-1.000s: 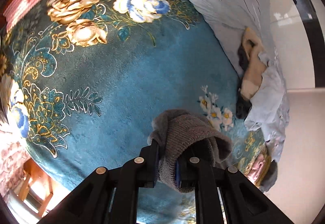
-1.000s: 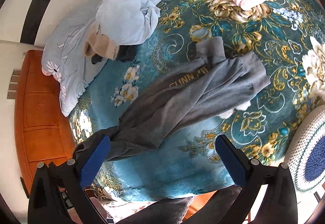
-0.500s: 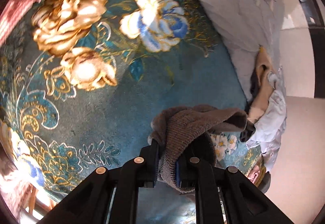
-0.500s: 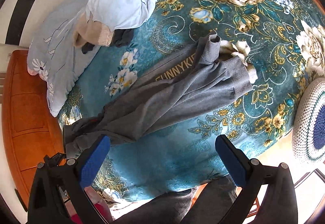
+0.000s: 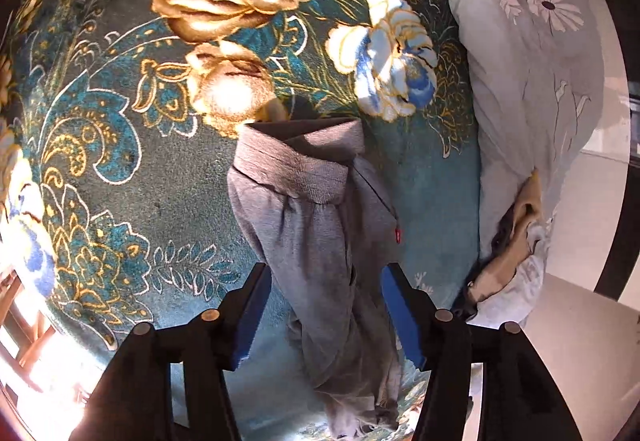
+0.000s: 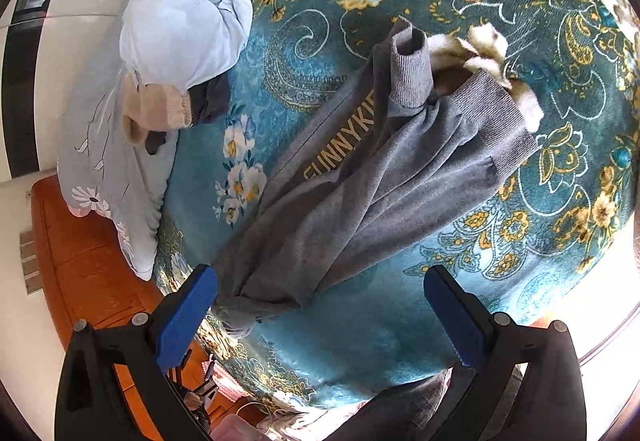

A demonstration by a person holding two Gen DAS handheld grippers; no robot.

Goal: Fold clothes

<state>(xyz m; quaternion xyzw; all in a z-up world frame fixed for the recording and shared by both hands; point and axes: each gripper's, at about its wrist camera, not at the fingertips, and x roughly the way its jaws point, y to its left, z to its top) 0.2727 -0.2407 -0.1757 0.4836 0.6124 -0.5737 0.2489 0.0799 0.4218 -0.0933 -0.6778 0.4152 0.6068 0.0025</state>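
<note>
Left wrist view is showing the left gripper [image 5: 326,315] at the bottom, jaws spread, holding nothing. Grey trousers [image 5: 320,241] are lying bunched lengthwise on the flowered blanket [image 5: 120,161], cuffs uppermost. Right gripper [image 6: 320,321] is also spreading wide. Flattening seems needed before folding. Yellow letters are reading "FUNNYKI".

Bright sunlit glare, sharp focus, fisheye-warped edges
</note>
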